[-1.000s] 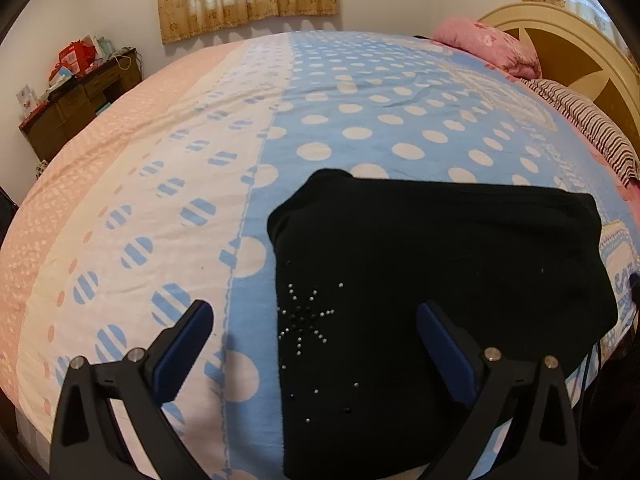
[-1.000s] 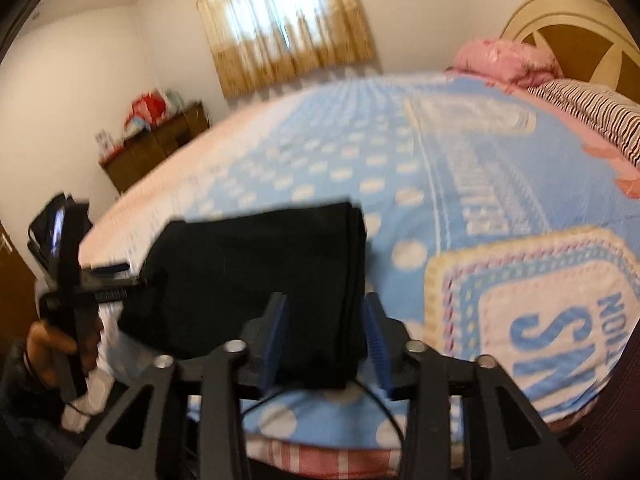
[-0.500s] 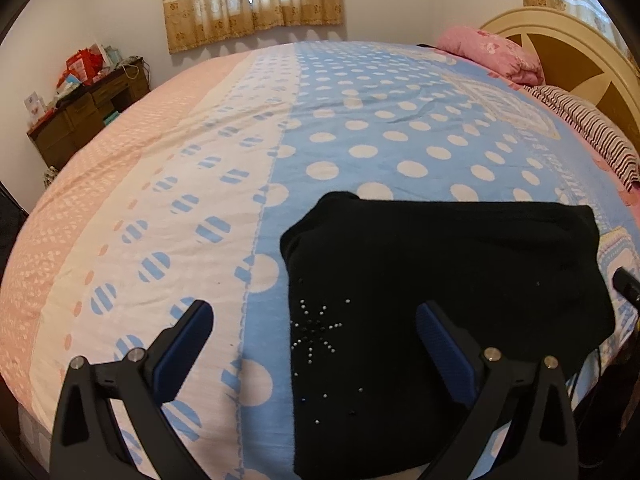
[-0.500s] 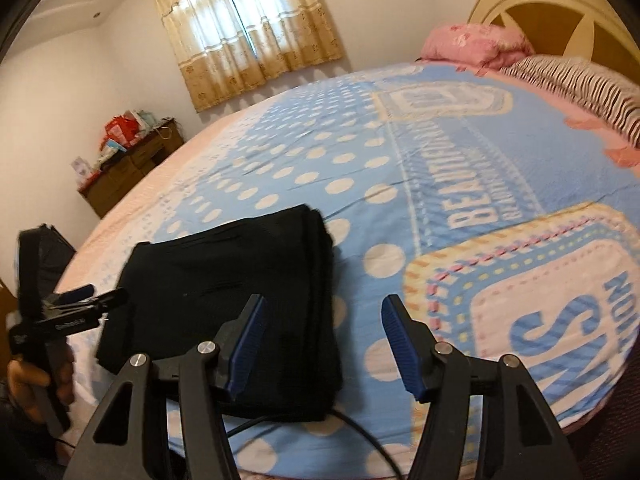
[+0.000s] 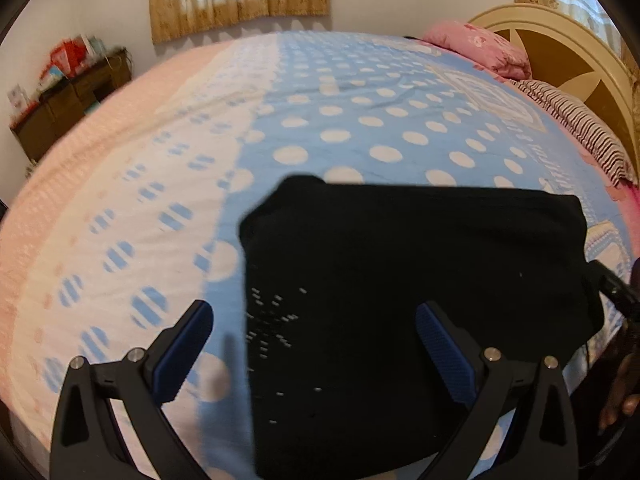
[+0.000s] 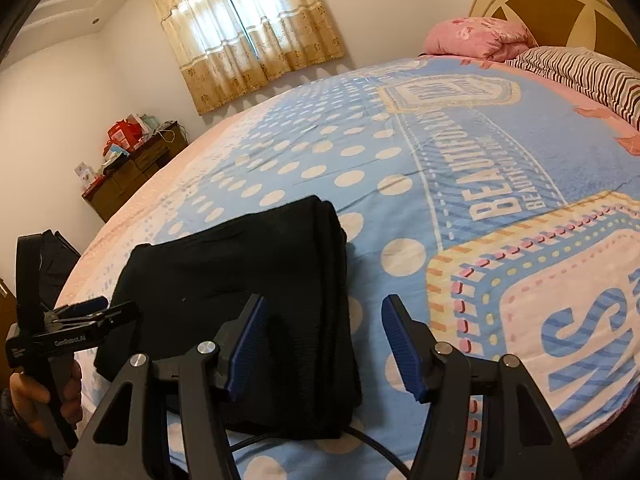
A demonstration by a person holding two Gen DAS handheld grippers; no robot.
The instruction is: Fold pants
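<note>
The black pants lie folded into a thick rectangle on the bed near its front edge, with a small beaded star on the left part. My left gripper hovers open above the pants' left portion, its fingers wide apart. In the right wrist view the folded stack shows its layered right edge. My right gripper stands open just over that edge, its blue pads clear of the cloth. A hand holds the left gripper at the far left.
The bedspread is blue with white dots, pink and white to the left. A pink pillow, a striped pillow and a headboard are at the right. A wooden dresser stands by the wall. A black cable runs under the right gripper.
My right gripper, shut on the pants' folded edge a second ago, has let go, opened and drawn back a little. The pants now rest flat. The left gripper has stayed open in place.
</note>
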